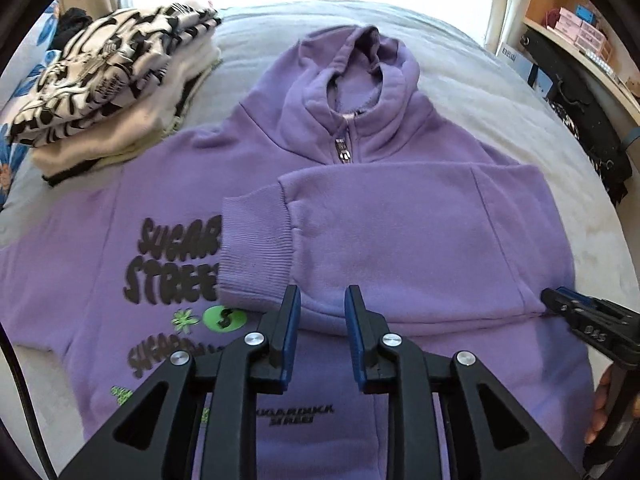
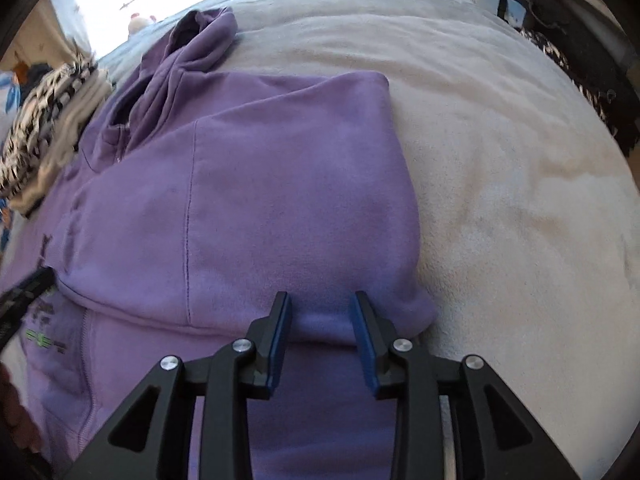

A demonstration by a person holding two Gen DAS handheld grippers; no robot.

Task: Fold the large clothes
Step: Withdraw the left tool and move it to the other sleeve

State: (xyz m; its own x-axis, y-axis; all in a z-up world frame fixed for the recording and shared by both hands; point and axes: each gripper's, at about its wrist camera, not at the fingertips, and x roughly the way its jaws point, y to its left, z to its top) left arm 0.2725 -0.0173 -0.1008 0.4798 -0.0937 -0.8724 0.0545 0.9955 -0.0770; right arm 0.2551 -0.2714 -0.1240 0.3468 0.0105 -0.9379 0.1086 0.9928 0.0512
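Lying flat on the bed [image 1: 460, 80], the purple hoodie [image 1: 400, 220] has one sleeve folded across its chest. Both grippers hover just above it — left gripper [image 1: 322, 300] near the sleeve's lower edge, right gripper [image 2: 322, 306] over the folded side — jaws slightly parted, gripping nothing.

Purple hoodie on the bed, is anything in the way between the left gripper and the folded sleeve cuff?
Nothing visible blocks it. The left gripper hovers open just over the purple hoodie, with the ribbed cuff lying bare beside its fingers. The stack of folded clothes sits well clear.
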